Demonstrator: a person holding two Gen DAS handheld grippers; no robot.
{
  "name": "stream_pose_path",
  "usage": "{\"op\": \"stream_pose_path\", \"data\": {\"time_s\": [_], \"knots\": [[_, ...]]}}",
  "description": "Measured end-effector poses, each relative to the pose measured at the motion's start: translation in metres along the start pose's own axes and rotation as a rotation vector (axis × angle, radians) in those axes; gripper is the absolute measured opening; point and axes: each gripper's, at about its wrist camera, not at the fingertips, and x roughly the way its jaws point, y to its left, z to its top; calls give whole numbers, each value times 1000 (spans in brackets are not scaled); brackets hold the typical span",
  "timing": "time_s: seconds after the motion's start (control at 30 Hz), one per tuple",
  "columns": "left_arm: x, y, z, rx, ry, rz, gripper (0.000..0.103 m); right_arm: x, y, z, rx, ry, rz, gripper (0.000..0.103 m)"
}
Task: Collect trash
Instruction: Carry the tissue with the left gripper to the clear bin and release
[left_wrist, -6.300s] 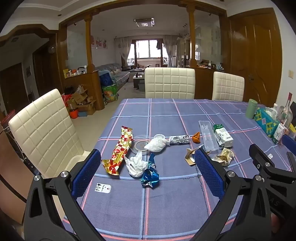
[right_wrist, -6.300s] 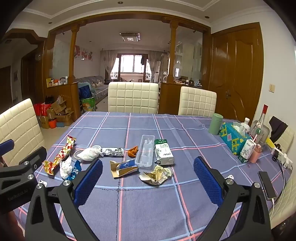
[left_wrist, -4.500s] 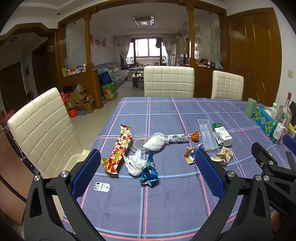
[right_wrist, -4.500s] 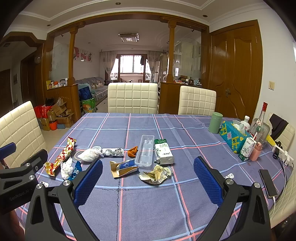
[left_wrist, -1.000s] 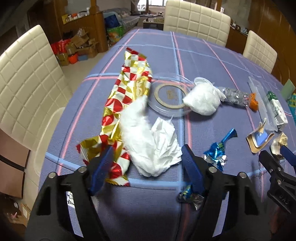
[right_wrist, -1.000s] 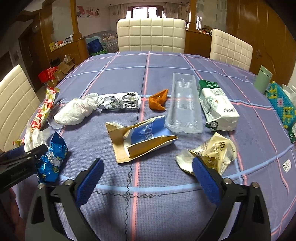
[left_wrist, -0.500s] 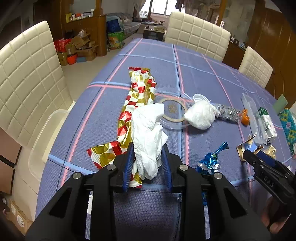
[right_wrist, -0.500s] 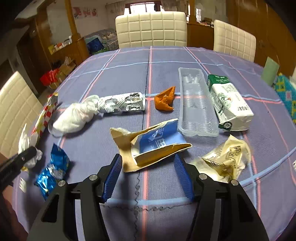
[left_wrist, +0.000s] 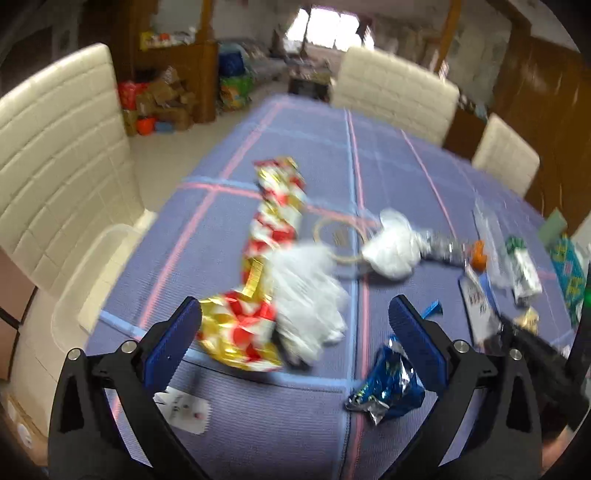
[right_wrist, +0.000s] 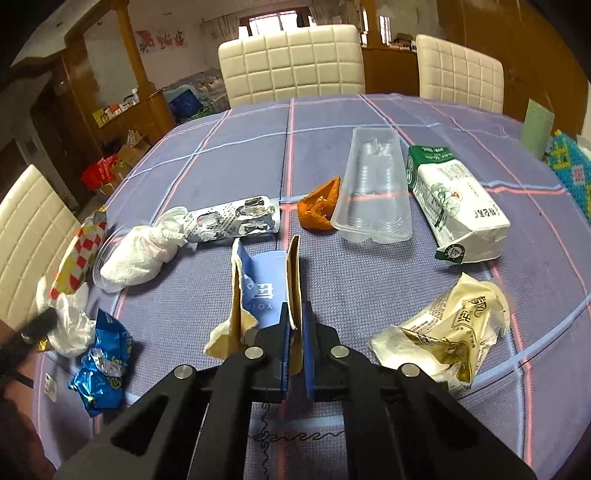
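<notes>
- Right tool (right_wrist: 294, 334) has just closed, pinching the torn blue-and-brown carton (right_wrist: 264, 291) at surface (right_wrist: 369, 295) centre; lift next (grip looks thin).
- Left tool (left_wrist: 295, 328) has just opened wide, empty; white tissue (left_wrist: 308, 295) lies at its 12 o'clock.

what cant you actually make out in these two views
- Left wrist view: motion blur smears the white tissue and red-gold wrapper; no print readable.
- Right wrist view: the fingers hide the pinched edge of the torn blue carton.
- Right wrist view: the green cup is cut off at the fisheye rim.
</notes>
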Motion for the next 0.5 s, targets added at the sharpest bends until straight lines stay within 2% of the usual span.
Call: {"op": "stream_pose_path", "data": {"time_s": [0.1, 0.37, 0.4, 0.43, 0.5], "knots": [[-11, -3, 0, 29, -41, 21, 100, -3, 4, -3, -17, -6, 13, 5], [-15, -7, -8, 47, -30, 9, 99, -16, 16, -11, -68, -36, 16, 5], [-16, -10, -8, 55, -33, -1, 94, -15, 16, -10, -65, -33, 19, 5], [-16, -13, -7, 66, -33, -3, 85, -15, 14, -10, -60, -29, 23, 5], [-11, -20, -6, 95, -20, 1, 76, -14, 13, -10, -55, -28, 26, 5]]}}
